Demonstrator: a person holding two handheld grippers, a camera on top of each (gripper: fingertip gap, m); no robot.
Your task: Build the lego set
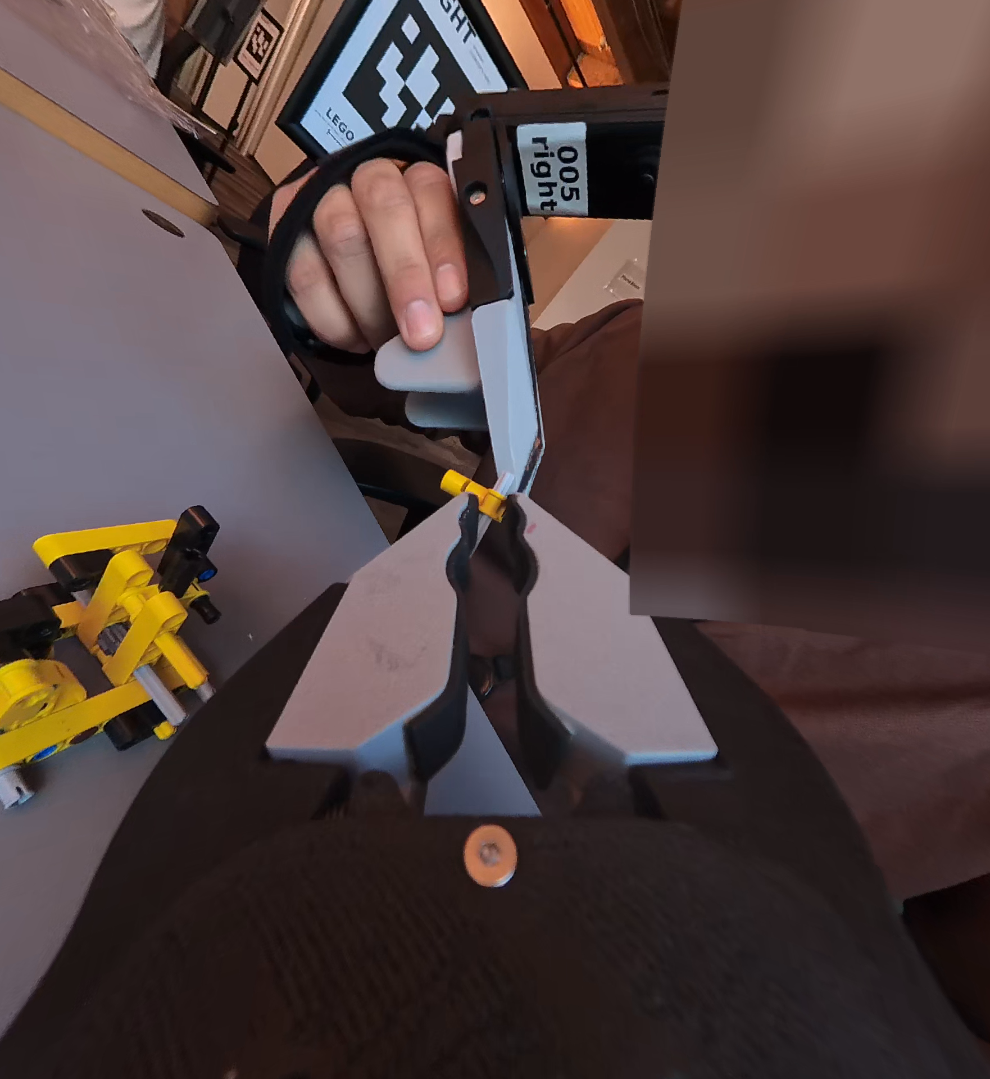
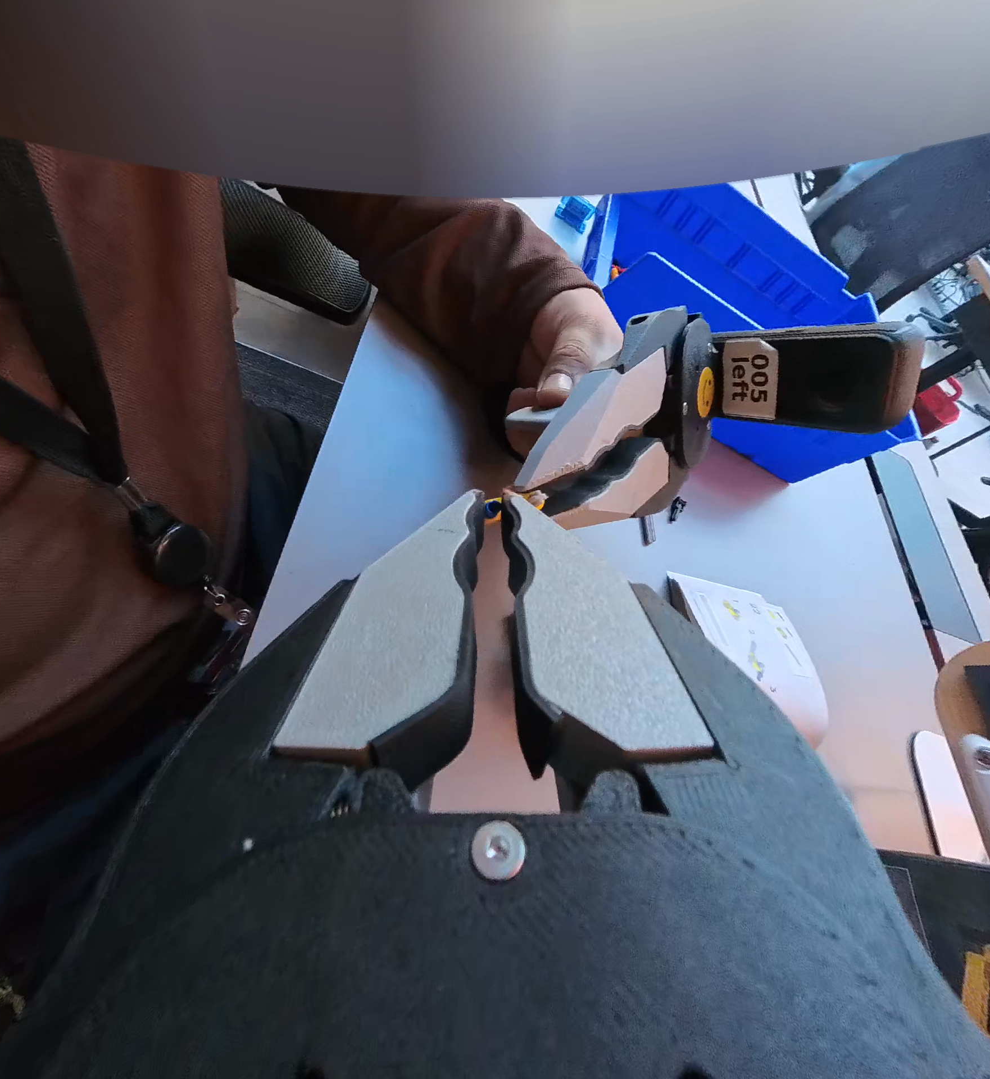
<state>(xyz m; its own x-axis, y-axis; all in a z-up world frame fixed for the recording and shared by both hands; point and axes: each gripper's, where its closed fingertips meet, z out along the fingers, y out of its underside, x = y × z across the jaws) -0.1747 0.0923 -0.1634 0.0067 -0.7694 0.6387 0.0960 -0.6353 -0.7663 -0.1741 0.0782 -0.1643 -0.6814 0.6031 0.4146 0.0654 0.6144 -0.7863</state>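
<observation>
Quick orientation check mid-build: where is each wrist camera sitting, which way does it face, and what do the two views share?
Left wrist view: sits on the left gripper, looking along its jaws at a small yellow piece, the right gripper and the hand gripping it; the yellow lego model lies lower left on the table.
Right wrist view: sits on the right gripper, facing the left gripper, the person's torso and blue bins.
Shared: the tip-to-tip meeting point, the small piece and the table.

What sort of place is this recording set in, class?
Probably an office or lab workspace: grey desk, blue storage bins, mesh office chair, and a printed marker sign.
</observation>
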